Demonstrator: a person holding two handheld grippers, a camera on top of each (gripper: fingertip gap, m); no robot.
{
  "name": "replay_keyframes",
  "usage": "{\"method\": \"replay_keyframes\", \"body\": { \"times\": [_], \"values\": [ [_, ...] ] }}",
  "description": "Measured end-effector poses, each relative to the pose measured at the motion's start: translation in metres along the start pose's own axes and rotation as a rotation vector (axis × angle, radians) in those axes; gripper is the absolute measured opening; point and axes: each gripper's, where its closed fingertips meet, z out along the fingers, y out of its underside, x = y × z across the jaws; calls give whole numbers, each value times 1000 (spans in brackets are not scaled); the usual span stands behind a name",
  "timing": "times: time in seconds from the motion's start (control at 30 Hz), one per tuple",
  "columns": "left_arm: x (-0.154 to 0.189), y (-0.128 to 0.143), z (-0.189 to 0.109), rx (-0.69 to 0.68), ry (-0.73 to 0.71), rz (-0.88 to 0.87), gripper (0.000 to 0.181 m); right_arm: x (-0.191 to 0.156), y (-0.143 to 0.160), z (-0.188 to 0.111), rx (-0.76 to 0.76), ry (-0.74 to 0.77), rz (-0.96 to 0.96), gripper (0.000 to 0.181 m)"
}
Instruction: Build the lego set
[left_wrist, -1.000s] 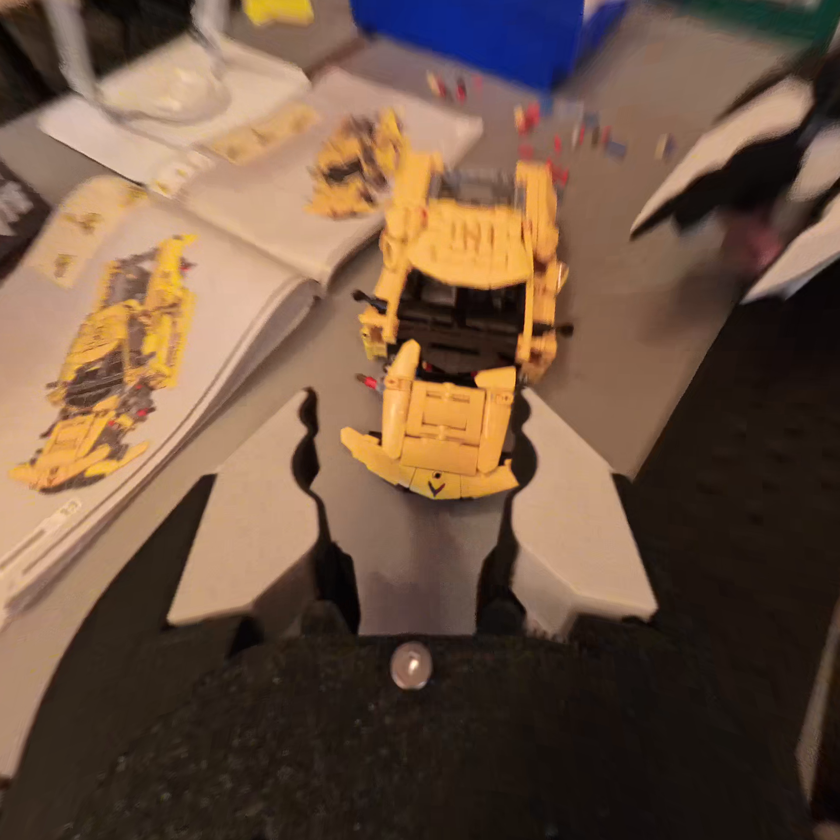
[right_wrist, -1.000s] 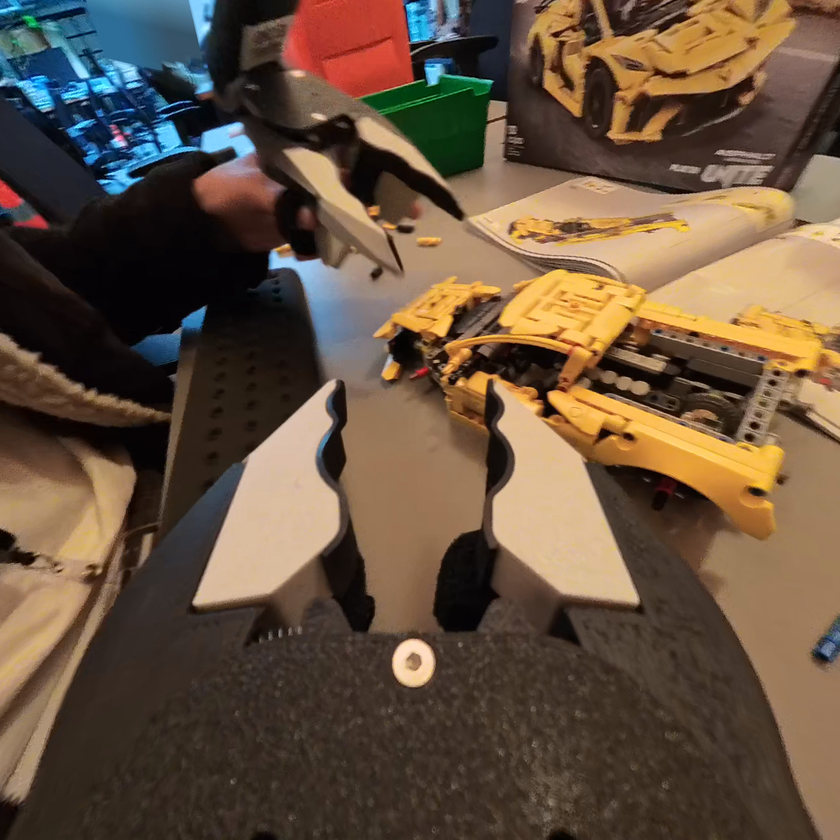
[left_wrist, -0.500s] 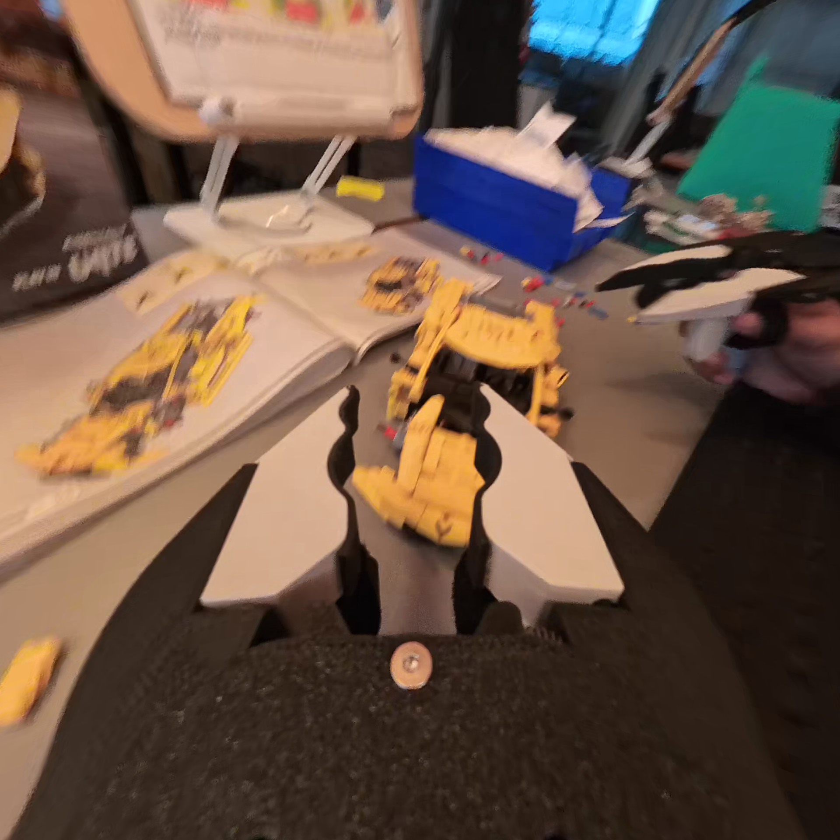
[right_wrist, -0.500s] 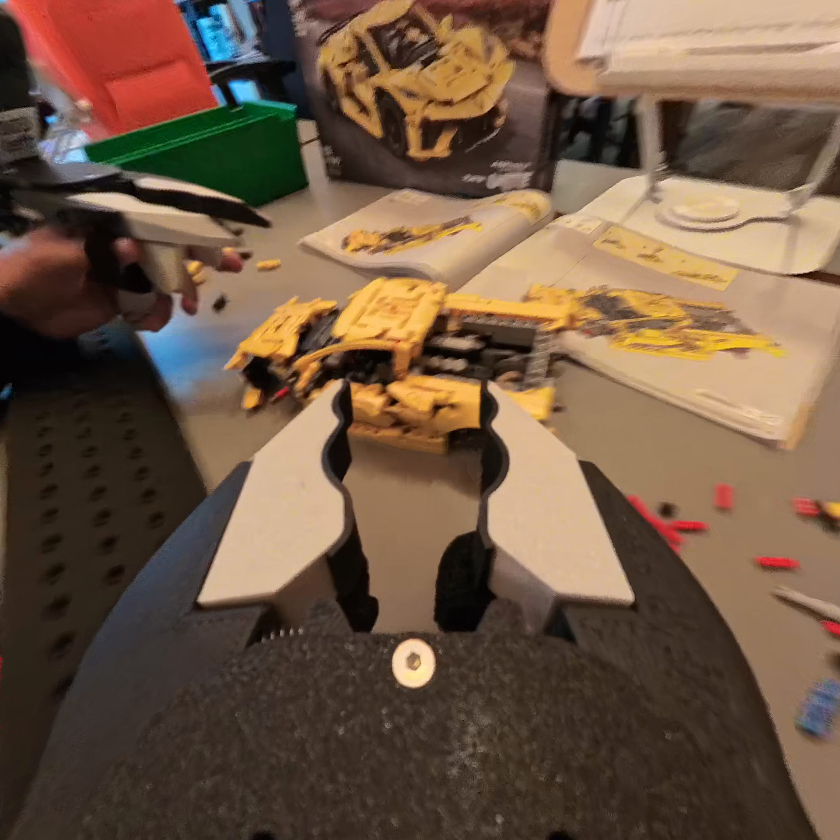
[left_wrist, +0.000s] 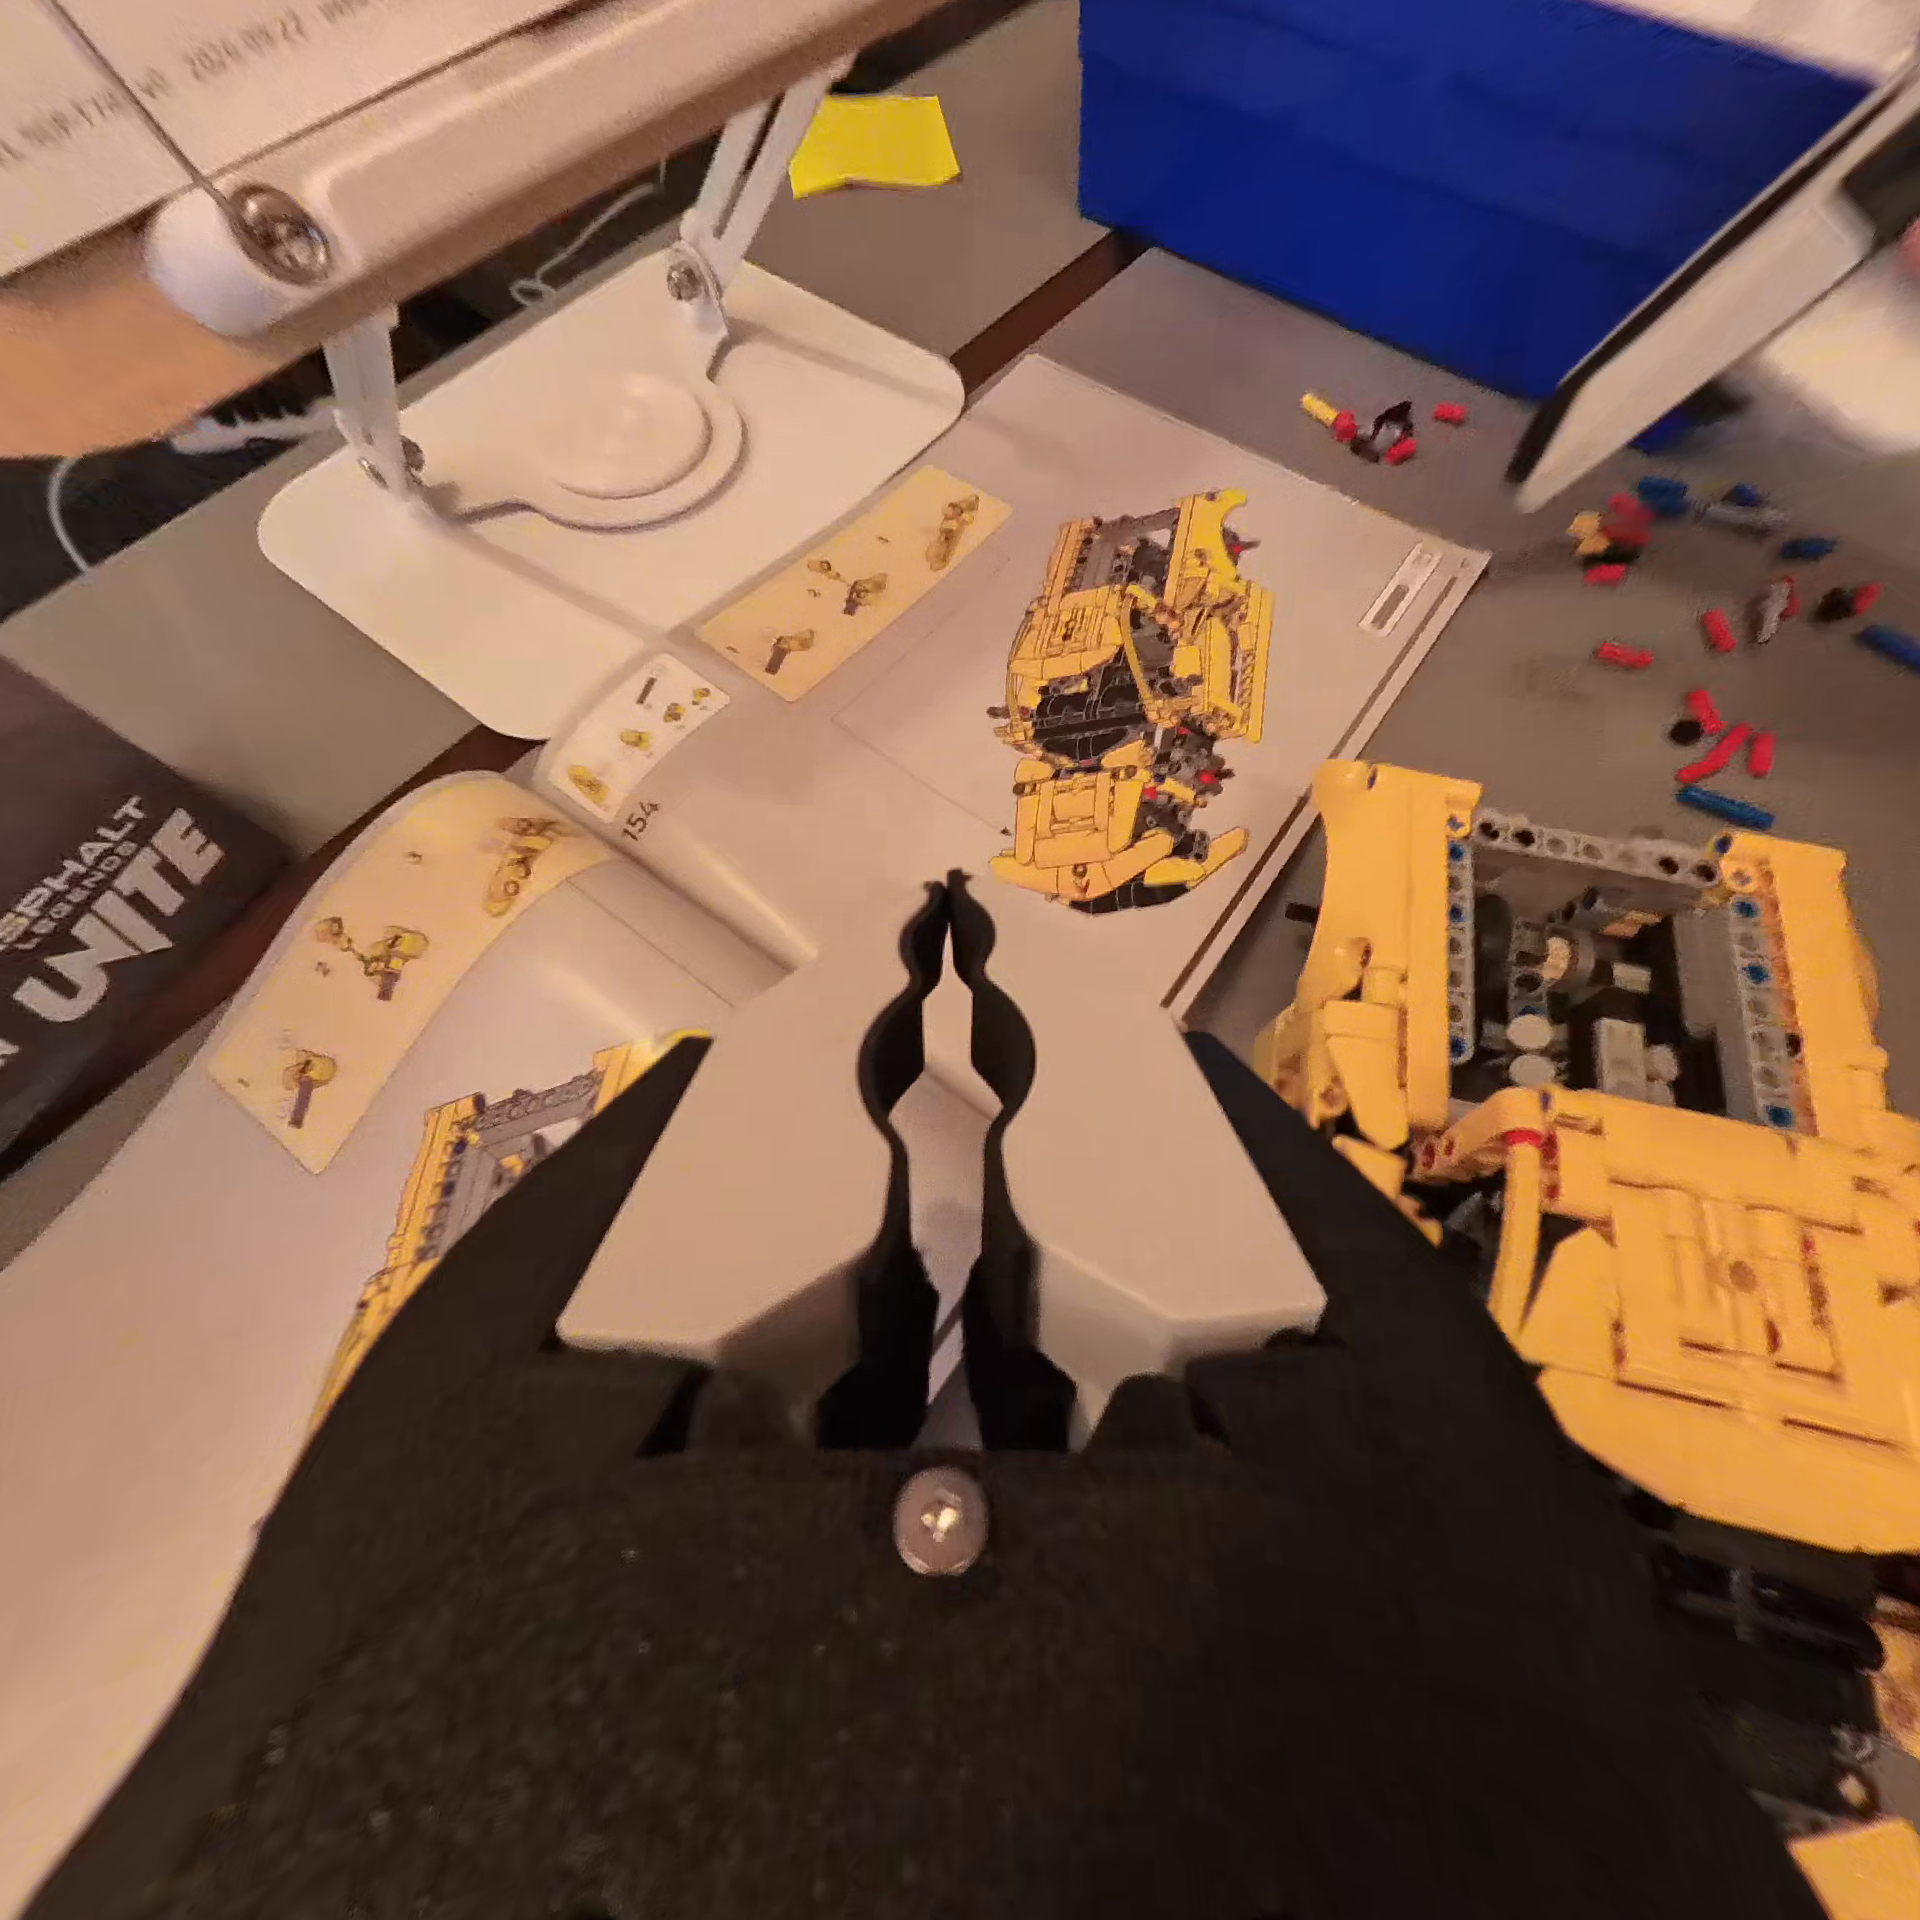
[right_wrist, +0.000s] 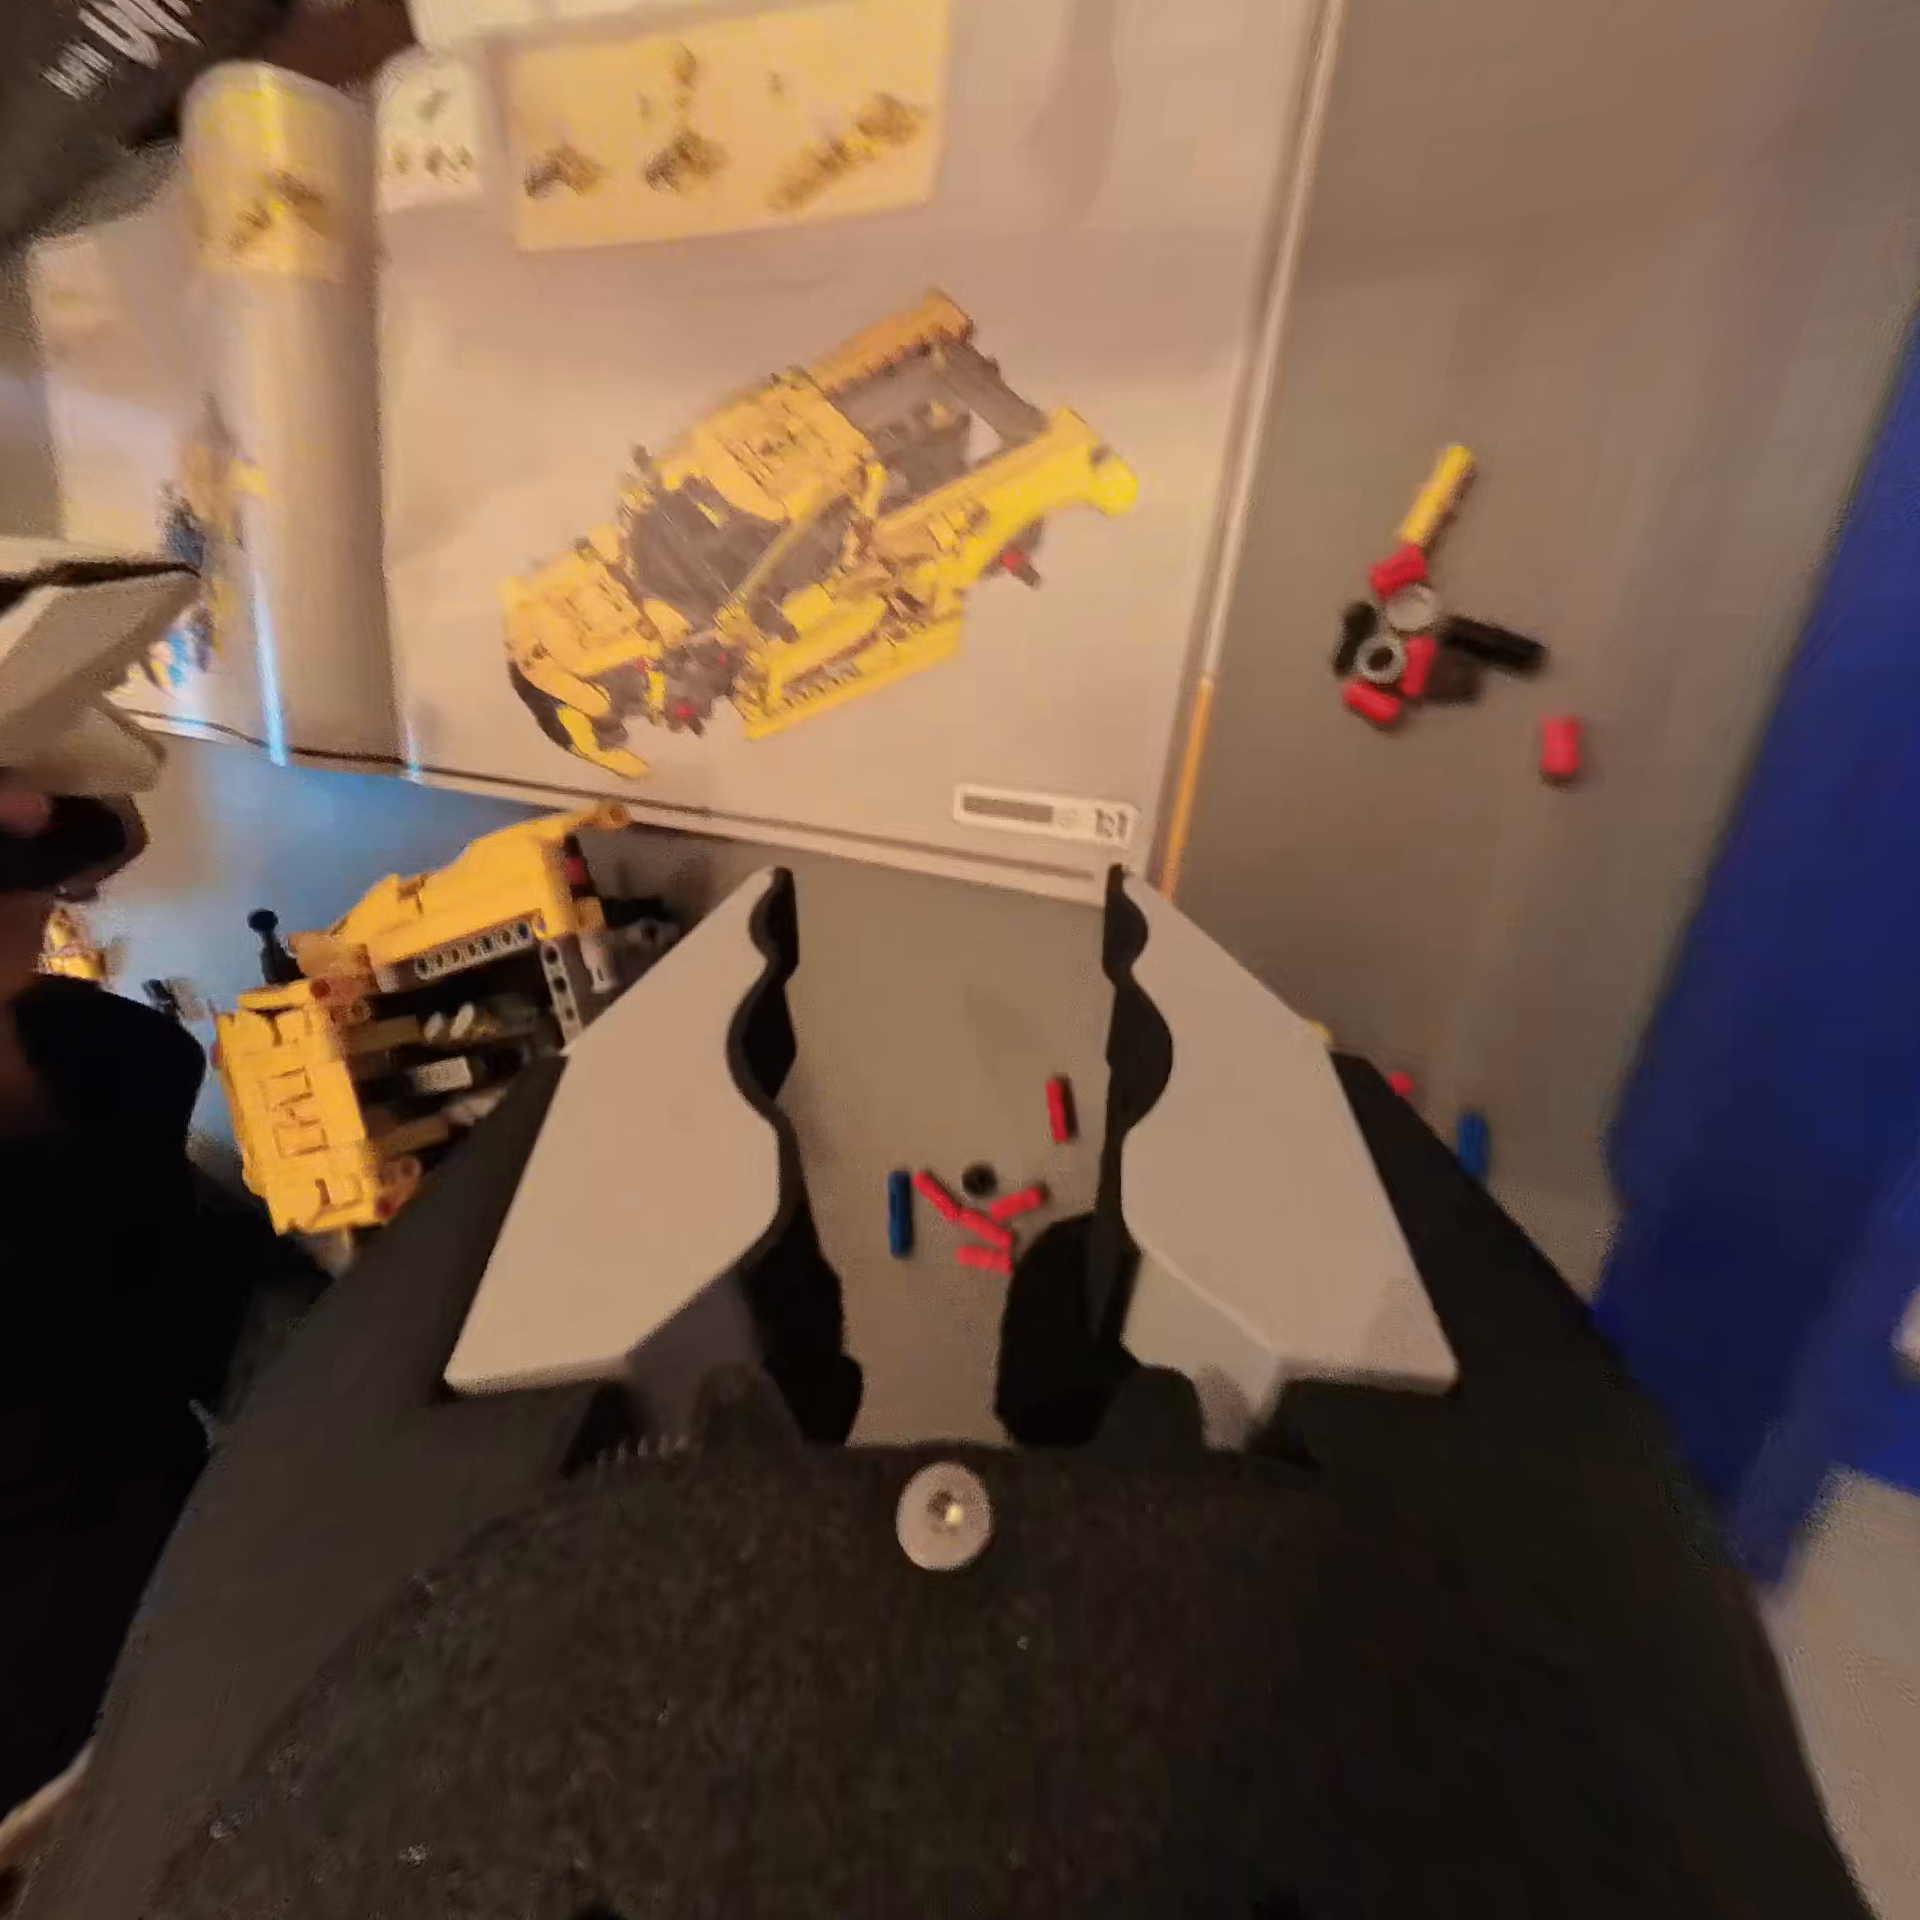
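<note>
The half-built yellow car (left_wrist: 1621, 1164) lies on the grey counter (left_wrist: 1558, 665), just beside the right edge of the open instruction book (left_wrist: 935, 727); in the right wrist view the same model (right_wrist: 416, 1039) sits low on the left, below the book's page. It looks like a rigid beam frame with an open engine bay and clipped-on yellow panels. I judge it moderately heavy for a toy and stiff through the frame, but fragile at the panels, which could pop off under a pinch. The grey beams along the bay or the long side sills seem the safest places to take hold; the thin front panels seem the worst.

Loose small parts are scattered on the counter: red and blue pins (right_wrist: 966, 1216) lie near the right tongs, and a cluster of red, black and yellow pieces (right_wrist: 1413, 634) sits farther off, next to the blue bin (left_wrist: 1455, 156). These will be light, hard and apt to roll or skid.

The left tongs (left_wrist: 951, 904) are pressed together at the tips, holding nothing that I can see, and hang over the book's fold. The right tongs (right_wrist: 940, 894) are spread wide and empty, hovering above the pins without touching them. A white stand (left_wrist: 582, 499) and a dark box (left_wrist: 104, 914) lie beyond the book.
</note>
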Motion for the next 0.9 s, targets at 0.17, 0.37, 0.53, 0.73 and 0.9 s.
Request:
{"method": "replay_keyframes", "body": {
  "times": [0.17, 0.37, 0.53, 0.73, 0.9],
  "values": [
    [-3, 11, 4, -55, -7, 15, 0, -2, 10, -8, -47, 46, -33, 49],
    [-2, 43, 18, -156, -26, 78, 0, 8, 18, 2, -75, 4, 27, 49],
    [-3, 47, 21, -175, -25, 81, 0, 9, 22, 8, -88, -29, 33, 46],
    [-3, 51, 22, -187, -21, 78, 0, 13, 16, 13, -68, -24, 31, 47],
    [-4, 51, 21, -191, -26, 81, 0, 14, 18, 18, -87, -4, 17, 48]
  ]
}}
